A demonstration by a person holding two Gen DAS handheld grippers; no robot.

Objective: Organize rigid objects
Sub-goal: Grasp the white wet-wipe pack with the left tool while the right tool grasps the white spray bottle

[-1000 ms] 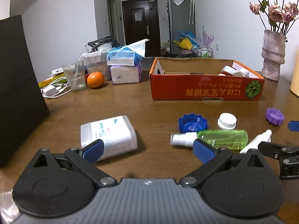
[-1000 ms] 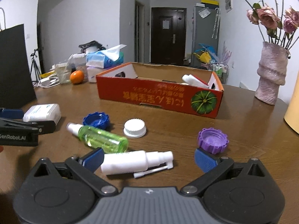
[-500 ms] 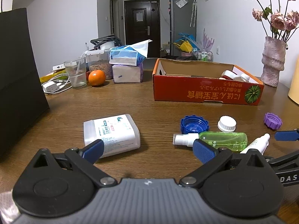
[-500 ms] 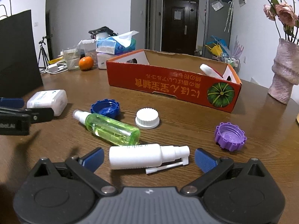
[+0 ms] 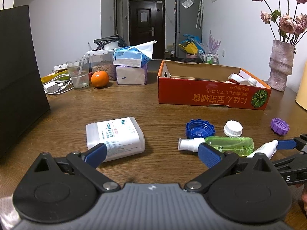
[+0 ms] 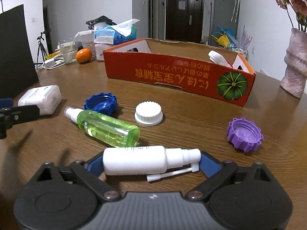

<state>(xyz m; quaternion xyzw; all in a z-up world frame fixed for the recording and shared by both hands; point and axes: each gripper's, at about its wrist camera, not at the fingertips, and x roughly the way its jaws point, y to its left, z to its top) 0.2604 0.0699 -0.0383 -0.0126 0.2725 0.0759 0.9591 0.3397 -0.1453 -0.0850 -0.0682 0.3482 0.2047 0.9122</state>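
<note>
The right gripper (image 6: 151, 163) tilts down over the table (image 6: 191, 118), its jaws wide but just now closing around the white spray bottle (image 6: 134, 163) lying crosswise between them; the left gripper (image 5: 151, 151) hovers wide open near the white box (image 5: 113, 138)

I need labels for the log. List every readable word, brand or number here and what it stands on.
"S": a single white letter on the right gripper's black arm, rest cut off.
Red cardboard box: yellow characters printed upside down, not readable.
White rectangular pack: label too small to read.
White spray bottle: faint print, blurred.
Green spray bottle: label unreadable.
</note>
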